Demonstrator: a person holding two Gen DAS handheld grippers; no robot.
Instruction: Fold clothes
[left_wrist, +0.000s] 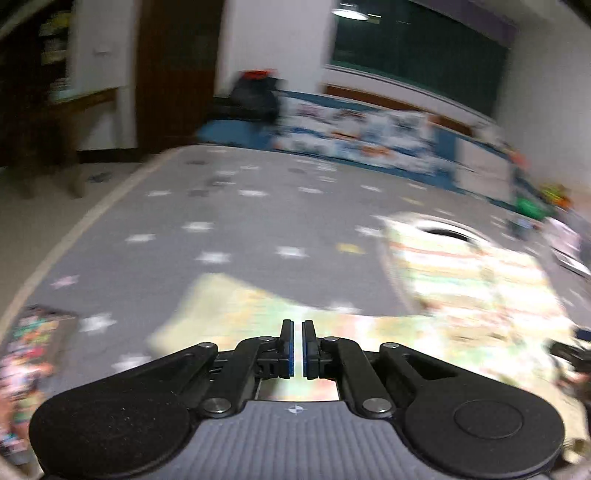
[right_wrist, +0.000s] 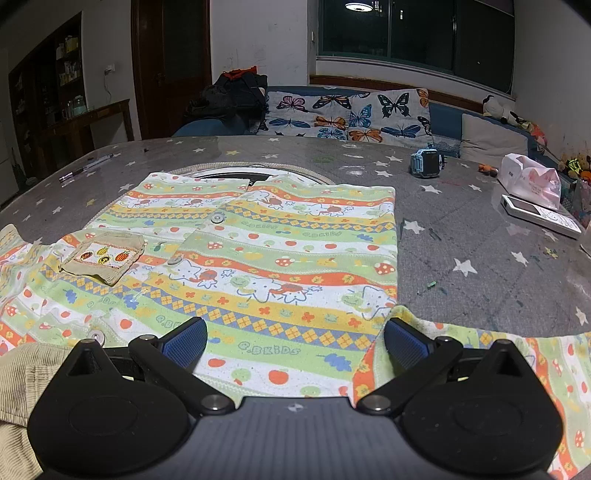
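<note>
Nearest in the right wrist view, the right gripper (right_wrist: 295, 341) is hovering over the bottom edge of the garment, its blue-padded jaws standing spread wide with nothing between them. Under it, the child's striped cotton shirt in green, orange, yellow and white (right_wrist: 258, 258) is lying flat and face up on the grey star-printed tablecloth (right_wrist: 480, 258), and the print is reading "G.BKIDS" in repeating rows among apples, mushrooms and little cartoon animals. A beige corduroy patch pocket embroidered with vegetables (right_wrist: 105, 258) is sitting on the shirt's left front, and round pale buttons are running down the placket. The right sleeve is lying out toward the lower right, just beside the right finger.

In the left wrist view, heavily blurred, the left gripper (left_wrist: 297, 349) is showing its jaws almost pressed together, a thin gap between the pads; whether any cloth is caught there I cannot tell. The shirt is spreading pale beneath and to its right.

Further back on the table, a light blue child's smartwatch (right_wrist: 426, 162) is sitting, with a white plastic bag (right_wrist: 528, 181) and a white flat device (right_wrist: 539, 214) at the right; their markings are too small to read. A pen (right_wrist: 86, 168) is lying far left. Beyond, a butterfly-printed cover (right_wrist: 351, 114) is draping the blue sofa.
</note>
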